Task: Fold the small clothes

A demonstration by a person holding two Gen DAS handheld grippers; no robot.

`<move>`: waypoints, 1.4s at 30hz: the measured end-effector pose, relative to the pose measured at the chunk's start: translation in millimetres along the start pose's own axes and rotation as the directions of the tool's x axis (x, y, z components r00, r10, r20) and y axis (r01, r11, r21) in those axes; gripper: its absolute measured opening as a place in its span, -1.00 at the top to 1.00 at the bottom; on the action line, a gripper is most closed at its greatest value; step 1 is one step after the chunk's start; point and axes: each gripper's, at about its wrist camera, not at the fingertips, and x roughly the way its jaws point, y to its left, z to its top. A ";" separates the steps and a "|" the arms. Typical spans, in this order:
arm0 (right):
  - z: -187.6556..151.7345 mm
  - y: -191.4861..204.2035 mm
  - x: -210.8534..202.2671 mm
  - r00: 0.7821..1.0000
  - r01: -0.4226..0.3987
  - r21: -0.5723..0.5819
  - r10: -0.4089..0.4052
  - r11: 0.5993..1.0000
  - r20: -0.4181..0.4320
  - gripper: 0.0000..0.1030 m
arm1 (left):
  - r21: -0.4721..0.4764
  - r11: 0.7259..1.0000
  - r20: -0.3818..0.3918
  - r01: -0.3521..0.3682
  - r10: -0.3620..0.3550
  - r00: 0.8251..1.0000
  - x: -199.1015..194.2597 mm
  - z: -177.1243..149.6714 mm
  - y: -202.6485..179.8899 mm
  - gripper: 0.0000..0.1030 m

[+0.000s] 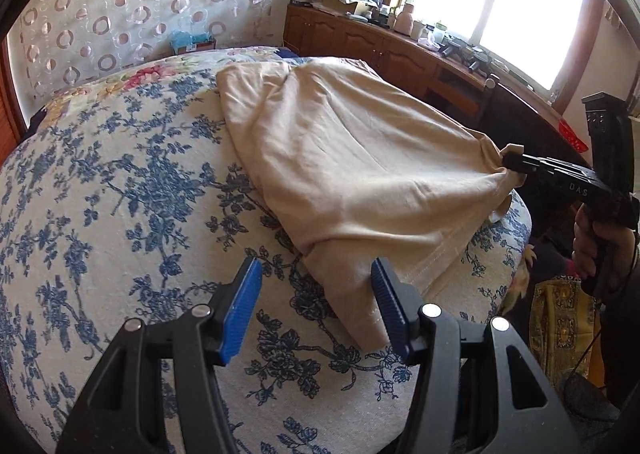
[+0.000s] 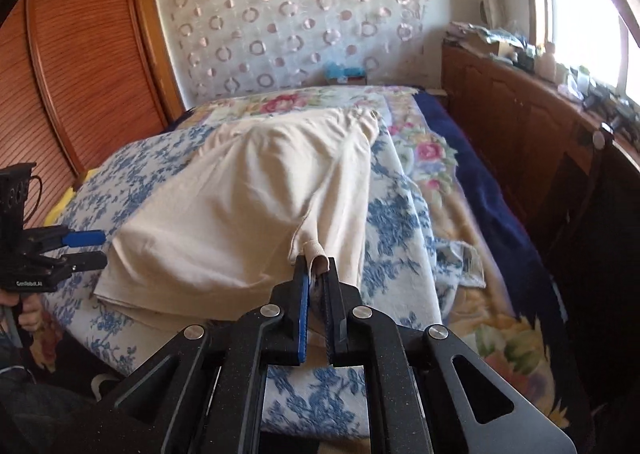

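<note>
One cream garment (image 1: 352,158), two claws: left (image 1: 316,310), right (image 2: 316,282).

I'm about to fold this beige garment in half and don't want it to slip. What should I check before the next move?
1. Right gripper shut on the beige garment corner: ok.
2. Left gripper gripping the other corner: not ok, open, cloth only near one pad.
3. Garment lying flat on the bedspread: not ok, bunched with creases.
4. Far end free of snags: cannot tell.
</note>
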 end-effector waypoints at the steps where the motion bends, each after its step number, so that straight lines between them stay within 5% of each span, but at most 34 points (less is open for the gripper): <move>1: -2.1 -1.6 2.1 1.000 -0.004 0.007 0.005 1.000 -0.007 0.93 | 0.000 1.000 -0.005 0.002 -0.002 1.000 1.6 -1.0 -0.4 -0.08; 4: -5.1 -3.0 7.4 0.999 0.027 0.015 -0.026 1.000 -0.020 0.67 | -0.005 1.000 -0.008 0.025 -0.025 1.000 3.9 -3.6 -0.7 -0.08; 5: -4.9 -4.0 8.9 0.999 0.037 0.021 -0.036 0.999 -0.018 0.37 | -0.007 1.000 -0.006 0.027 -0.027 1.000 4.1 -4.1 -0.8 -0.07; 6: -5.1 -6.1 10.2 0.999 0.042 0.034 -0.042 0.999 -0.014 0.04 | -0.005 0.999 -0.005 0.034 -0.034 0.999 3.9 -5.2 -1.0 0.14; 7: -5.2 -8.8 10.2 0.999 0.037 0.041 -0.036 0.998 -0.014 -0.02 | -0.002 0.999 -0.008 0.043 -0.043 0.999 4.2 -5.9 -1.2 0.35; 8: -5.6 -9.8 12.1 0.999 0.030 0.044 -0.029 0.999 -0.020 -0.03 | 0.000 0.998 -0.015 0.056 -0.056 0.998 5.2 -6.3 -2.6 0.43; 10: -6.2 -11.0 16.8 0.999 0.038 0.039 -0.037 0.999 -0.032 -0.03 | 0.011 0.998 -0.023 0.068 -0.068 0.997 6.7 -8.0 -6.6 0.97; 15: -8.6 -12.3 24.5 0.998 0.049 0.041 -0.047 0.998 -0.048 -0.03 | 0.051 0.990 0.001 0.129 -0.129 0.992 -12.5 -11.6 -24.7 1.00; 29: -14.9 -6.6 31.1 0.995 0.056 0.008 -0.056 0.998 -0.086 -0.17 | 0.040 0.996 -0.020 0.075 -0.074 0.997 -13.0 -18.7 -21.6 1.00; 31: -17.5 -1.6 30.8 0.995 0.044 -0.021 -0.045 0.999 -0.088 0.04 | 0.041 0.995 -0.016 0.091 -0.091 0.996 -13.9 -19.0 -21.2 1.00; 35: -18.5 4.1 30.9 0.993 -0.055 -0.028 0.051 0.998 -0.105 0.83 | 0.031 0.993 0.017 0.111 -0.112 0.994 -19.7 -14.7 -19.2 1.00; 37: -17.9 3.4 27.6 0.994 -0.070 -0.025 0.068 0.997 -0.084 0.89 | 0.026 0.994 0.043 0.109 -0.110 0.993 -25.0 -11.0 -17.7 1.00; 42: -1.8 -10.8 -12.7 0.991 -0.060 0.043 0.054 0.997 0.120 0.91 | 0.025 0.993 0.154 0.115 -0.118 0.981 -48.3 14.3 -13.5 1.00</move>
